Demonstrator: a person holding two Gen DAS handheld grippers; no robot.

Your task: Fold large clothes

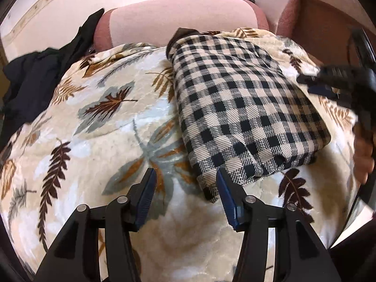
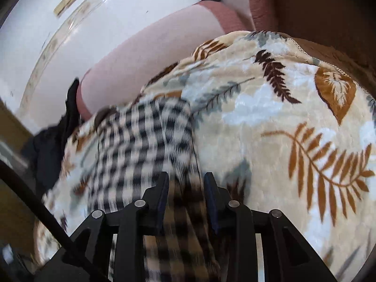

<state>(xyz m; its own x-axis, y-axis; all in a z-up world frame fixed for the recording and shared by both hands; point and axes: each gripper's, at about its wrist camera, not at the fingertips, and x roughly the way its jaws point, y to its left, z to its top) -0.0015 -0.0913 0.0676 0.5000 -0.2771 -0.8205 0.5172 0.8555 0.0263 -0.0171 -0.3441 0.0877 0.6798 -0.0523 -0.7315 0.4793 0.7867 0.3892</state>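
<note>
**Two claws at a folded checked garment on a leaf-print blanket**

The left claw (image 1: 185, 176) is released, its blue-padded fingers spread wide above the blanket with nothing between them. Its right finger (image 1: 224, 183) sits just at the near corner of the checked garment (image 1: 244, 108); whether it touches the cloth cannot be told.

The right claw (image 2: 186, 181) has its fingers partly apart with checked garment cloth (image 2: 145, 145) running between them. That view is blurred, so whether the claw grips the cloth cannot be told. From the left wrist view, the right claw (image 1: 315, 82) appears at the garment's right edge, also blurred.

The garment is black and beige check, folded into a thick rectangular bundle. It lies on a cream blanket (image 1: 98, 127) printed with brown, orange and grey leaves, towards the blanket's far right part.

A black piece of clothing (image 1: 35, 87) lies heaped at the blanket's far left edge. A pink cushion (image 1: 178, 21) sits beyond the blanket's far edge.
</note>
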